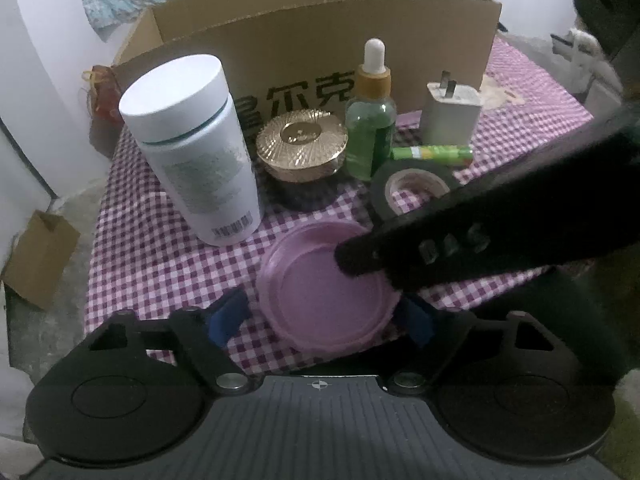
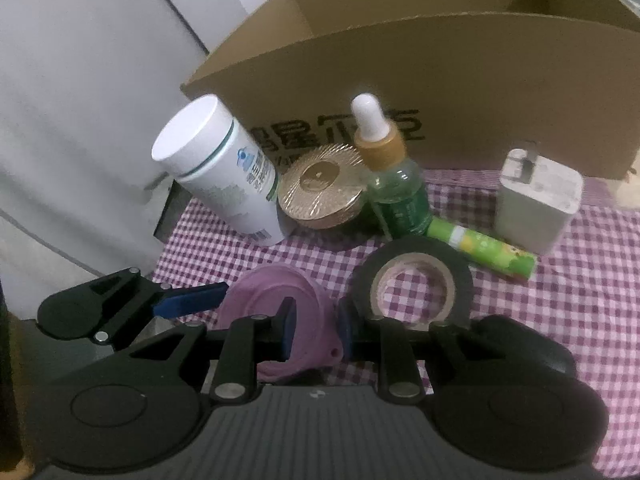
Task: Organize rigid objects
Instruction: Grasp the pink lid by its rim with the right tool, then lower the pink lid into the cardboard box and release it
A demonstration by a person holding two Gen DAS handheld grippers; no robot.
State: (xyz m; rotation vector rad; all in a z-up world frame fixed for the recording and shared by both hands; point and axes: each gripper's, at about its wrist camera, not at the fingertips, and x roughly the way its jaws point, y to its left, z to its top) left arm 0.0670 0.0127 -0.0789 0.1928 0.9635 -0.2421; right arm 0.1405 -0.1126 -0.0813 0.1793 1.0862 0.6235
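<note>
A flat purple lid (image 1: 320, 304) lies on the checked cloth (image 1: 160, 264) close in front of me. My left gripper (image 1: 320, 316) straddles it, its blue pads (image 1: 226, 316) either side of the rim, with a strip of cloth showing at the left pad. My right gripper (image 2: 317, 330) is shut on the purple lid's (image 2: 272, 300) near rim, and its black finger (image 1: 440, 240) reaches across the lid from the right. Behind stand a white bottle (image 1: 192, 148), a gold-lidded jar (image 1: 302, 148), a green dropper bottle (image 1: 370, 120) and a white charger (image 1: 452, 116).
An open cardboard box (image 1: 320, 40) stands along the back of the table. A black tape roll (image 2: 412, 252) and a green tube (image 2: 484, 250) lie just right of the lid. The table's left edge drops to the floor, where a cardboard scrap (image 1: 40, 256) lies.
</note>
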